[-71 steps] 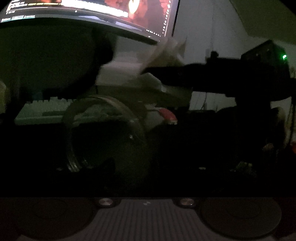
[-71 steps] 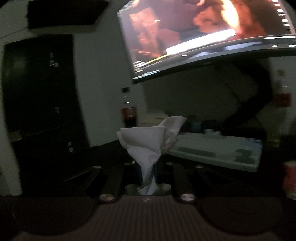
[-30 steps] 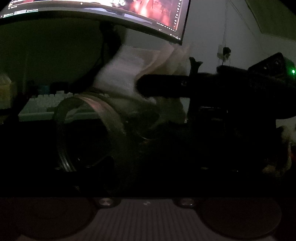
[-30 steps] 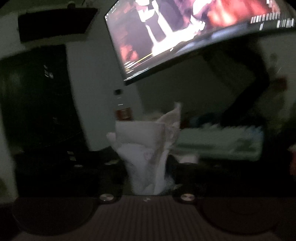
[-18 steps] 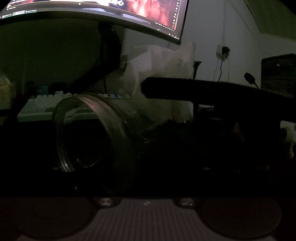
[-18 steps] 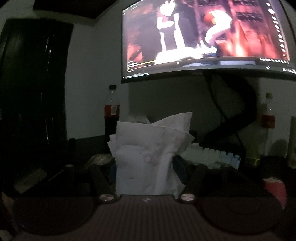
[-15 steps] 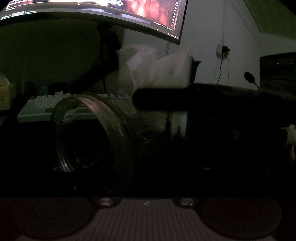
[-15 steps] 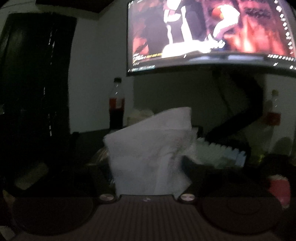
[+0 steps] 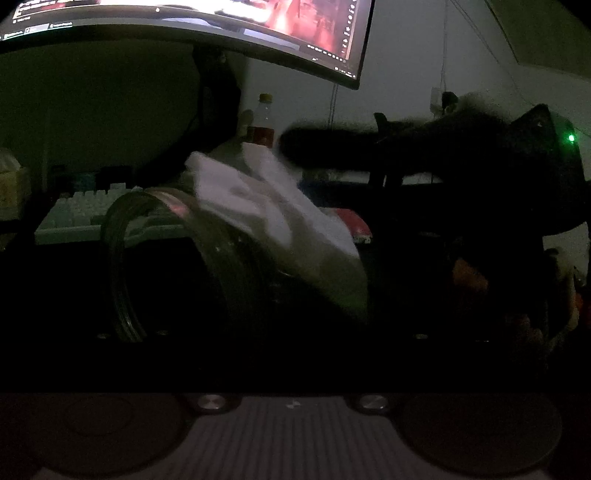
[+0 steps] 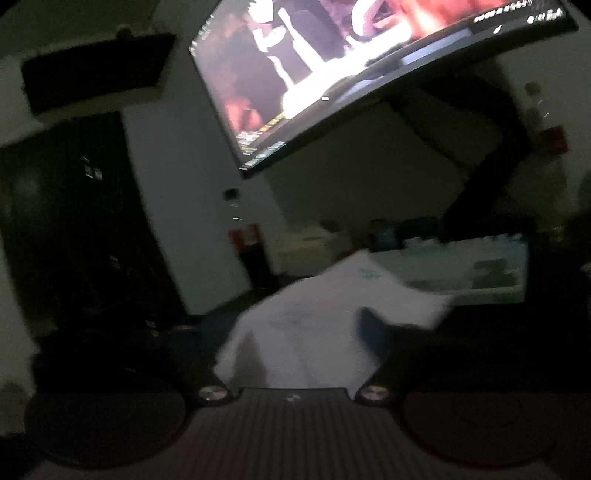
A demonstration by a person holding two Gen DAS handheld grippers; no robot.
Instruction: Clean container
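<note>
Dim room (monitor aglow)

1. Jar mouth faces left, open and unblocked; dim light hides the inside.
2. Tissue drapes over the jar's top right side, covering that flank.
3. Right claw bars the space above the tissue.
4. Keyboard, bottle and monitor close off the back.

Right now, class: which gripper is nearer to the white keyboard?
Cannot tell. The keyboard lies beyond both: behind the jar before the left gripper, and behind the tissue in the right gripper.
</note>
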